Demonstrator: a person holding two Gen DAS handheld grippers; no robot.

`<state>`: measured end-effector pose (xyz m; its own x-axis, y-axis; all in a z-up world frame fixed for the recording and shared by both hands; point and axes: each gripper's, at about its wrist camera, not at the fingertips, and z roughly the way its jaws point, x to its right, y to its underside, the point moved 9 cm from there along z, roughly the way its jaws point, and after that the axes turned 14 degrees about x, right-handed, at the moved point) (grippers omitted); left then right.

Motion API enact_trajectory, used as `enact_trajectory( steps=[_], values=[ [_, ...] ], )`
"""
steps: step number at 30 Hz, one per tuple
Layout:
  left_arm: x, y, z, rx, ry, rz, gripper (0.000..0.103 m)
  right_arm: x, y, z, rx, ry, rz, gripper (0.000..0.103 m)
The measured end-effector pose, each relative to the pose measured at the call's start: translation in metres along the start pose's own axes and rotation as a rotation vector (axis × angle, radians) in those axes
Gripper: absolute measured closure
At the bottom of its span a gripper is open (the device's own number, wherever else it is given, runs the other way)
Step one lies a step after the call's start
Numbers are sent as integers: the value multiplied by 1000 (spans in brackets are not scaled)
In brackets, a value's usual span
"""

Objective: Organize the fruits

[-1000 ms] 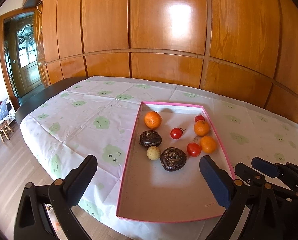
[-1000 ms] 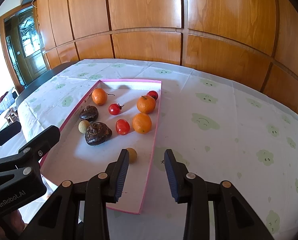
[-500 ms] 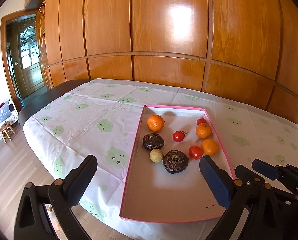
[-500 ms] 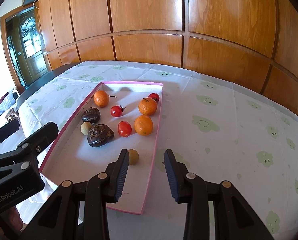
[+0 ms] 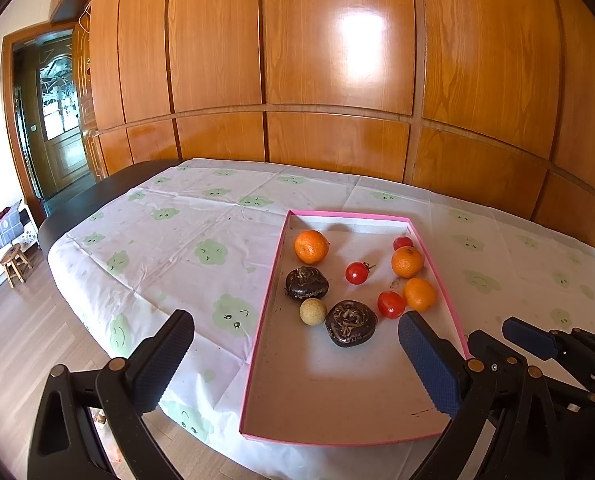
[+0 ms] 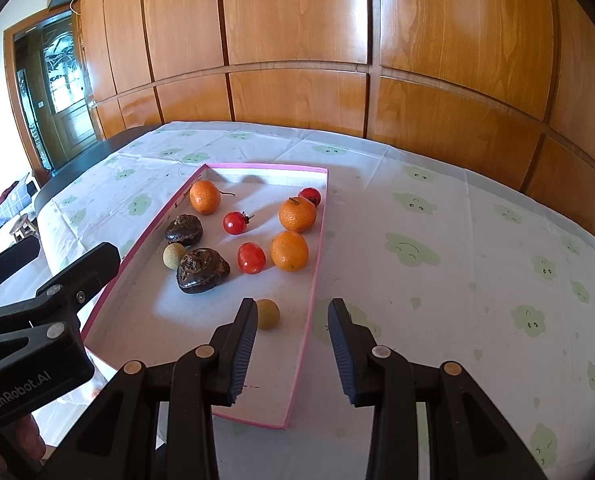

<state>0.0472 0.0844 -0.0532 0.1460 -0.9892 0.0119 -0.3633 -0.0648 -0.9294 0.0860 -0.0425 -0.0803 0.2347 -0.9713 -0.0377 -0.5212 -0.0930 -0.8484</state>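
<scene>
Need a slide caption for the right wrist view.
Right gripper hovers empty over pink-rimmed tray holding oranges, tomatoes and dark fruits.

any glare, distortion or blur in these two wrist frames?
Left wrist: a bright glare patch on the wood panels, strong fisheye bowing of the panel lines, dark vignette in the corners; the tray and fruit are sharp. Right wrist: softer sheen on the panels, same bowing and vignette, a lit patch on the tray floor; no motion blur.
</scene>
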Motion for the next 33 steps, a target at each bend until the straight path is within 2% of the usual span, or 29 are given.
enact_trajectory(
  steps=[27, 33],
  values=[
    [0, -3, -1, 3, -7, 3, 0, 0, -1, -1, -1, -2, -7, 66],
    [3, -3, 1, -3, 14, 8, 1, 11, -4, -2, 8, 4, 14, 66]
  ],
)
